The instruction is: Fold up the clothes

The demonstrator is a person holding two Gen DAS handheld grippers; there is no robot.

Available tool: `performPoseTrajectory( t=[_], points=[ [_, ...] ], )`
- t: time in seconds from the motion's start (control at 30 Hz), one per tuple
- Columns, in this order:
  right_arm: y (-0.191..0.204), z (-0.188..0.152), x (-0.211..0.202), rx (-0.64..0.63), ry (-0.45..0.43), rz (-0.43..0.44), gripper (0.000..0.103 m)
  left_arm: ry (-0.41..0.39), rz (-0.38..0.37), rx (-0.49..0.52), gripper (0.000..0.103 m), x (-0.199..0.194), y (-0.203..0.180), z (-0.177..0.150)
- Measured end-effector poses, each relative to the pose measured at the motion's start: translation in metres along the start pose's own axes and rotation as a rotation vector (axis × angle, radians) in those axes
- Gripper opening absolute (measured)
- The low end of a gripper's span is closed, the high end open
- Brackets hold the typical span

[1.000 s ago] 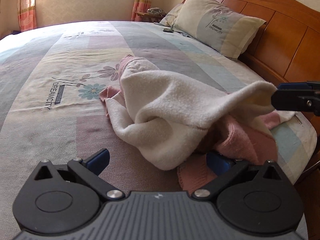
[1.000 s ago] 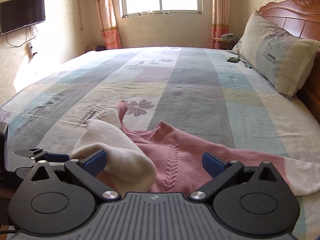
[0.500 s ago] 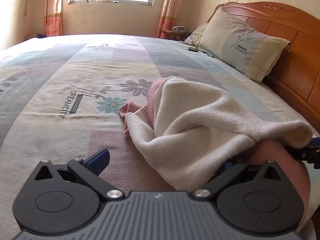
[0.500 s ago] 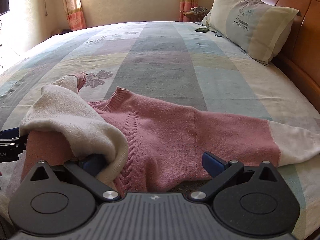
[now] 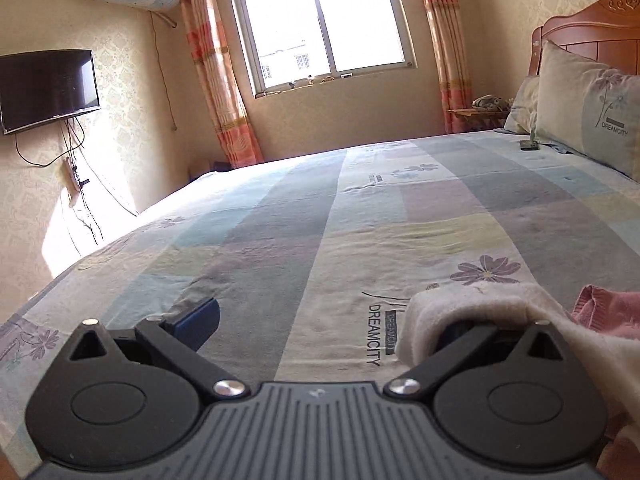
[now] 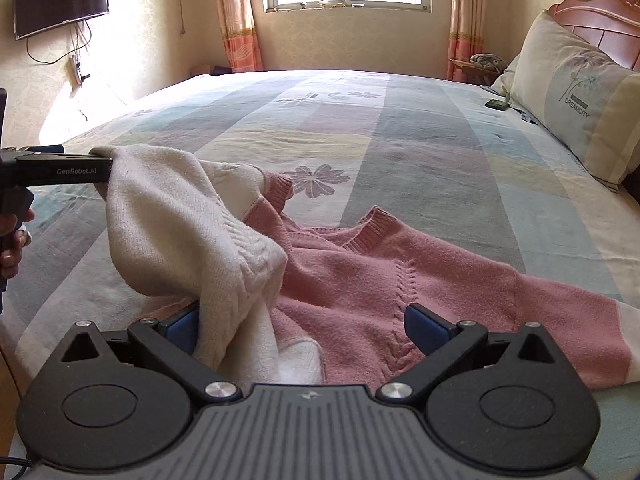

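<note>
A pink knit sweater (image 6: 380,280) with cream sleeves lies spread on the patchwork bed sheet (image 6: 400,140). Its cream sleeve (image 6: 180,220) is lifted off the bed and hangs from the tip of my left gripper (image 6: 90,166) at the far left, held by a hand (image 6: 12,248). In the left wrist view my left gripper (image 5: 326,320) stands wide open, and the cream sleeve (image 5: 480,304) drapes over its right finger and hides that pad. A pink edge (image 5: 612,308) shows at the right. My right gripper (image 6: 304,326) is wide open over the sweater's near hem, with cream cloth hanging against its left finger.
A pillow (image 6: 576,108) leans on the wooden headboard (image 6: 592,16) at the right, with a small dark object (image 6: 497,104) beside it. A television (image 6: 60,0) hangs on the left wall. Bare sheet stretches toward the window (image 5: 324,20).
My left gripper has swung out to the left, carrying the cream sleeve off the pink body. Its view now faces the window. The right gripper has drawn back a little, still open.
</note>
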State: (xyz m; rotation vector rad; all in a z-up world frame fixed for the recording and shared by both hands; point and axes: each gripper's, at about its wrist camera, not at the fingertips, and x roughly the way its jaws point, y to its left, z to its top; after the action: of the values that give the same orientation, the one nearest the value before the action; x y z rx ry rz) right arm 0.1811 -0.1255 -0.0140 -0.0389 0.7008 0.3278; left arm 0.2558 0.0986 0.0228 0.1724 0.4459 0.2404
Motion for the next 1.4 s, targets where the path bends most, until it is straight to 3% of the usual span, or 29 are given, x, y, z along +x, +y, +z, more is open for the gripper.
performPoseTrajectory(
  t=[0.2,0.37,0.47,0.57,0.7,0.87,0.97,1.1,1.2,1.4],
  points=[
    [0.011,-0.005,-0.008,-0.011,-0.005,0.023,0.103,-0.061,-0.164,0.03,0.102,-0.006,-0.024,0.03],
    [-0.012,-0.017,-0.025,0.06,-0.009,-0.004,0.103,-0.095,-0.391,0.054,0.102,-0.009,-0.084,0.056],
    [-0.027,-0.025,-0.037,0.097,-0.011,-0.042,0.103,-0.117,-0.57,0.074,0.102,-0.013,-0.124,0.068],
    [-0.04,-0.032,-0.044,0.132,-0.008,-0.075,0.103,-0.078,-0.713,0.099,0.102,-0.012,-0.157,0.076],
    [-0.052,-0.037,-0.053,0.163,-0.017,-0.091,0.103,-0.039,-0.696,0.193,0.102,-0.016,-0.165,0.07],
    [-0.058,-0.043,-0.056,0.179,-0.026,-0.081,0.103,0.029,-0.582,0.265,0.102,-0.02,-0.108,0.041],
    [-0.054,-0.044,-0.048,0.188,-0.015,-0.047,0.103,0.1,-0.49,0.254,0.102,-0.016,-0.068,0.013],
    [-0.041,-0.039,-0.035,0.17,-0.017,-0.01,0.103,0.22,-0.441,0.148,0.102,-0.006,-0.035,-0.027],
    [-0.031,-0.031,-0.031,0.143,-0.026,0.002,0.103,0.273,-0.464,0.082,0.102,0.005,-0.034,-0.051],
    [-0.016,-0.027,-0.031,0.1,-0.011,-0.004,0.103,0.318,-0.498,0.074,0.102,0.039,-0.073,-0.083]
  ],
)
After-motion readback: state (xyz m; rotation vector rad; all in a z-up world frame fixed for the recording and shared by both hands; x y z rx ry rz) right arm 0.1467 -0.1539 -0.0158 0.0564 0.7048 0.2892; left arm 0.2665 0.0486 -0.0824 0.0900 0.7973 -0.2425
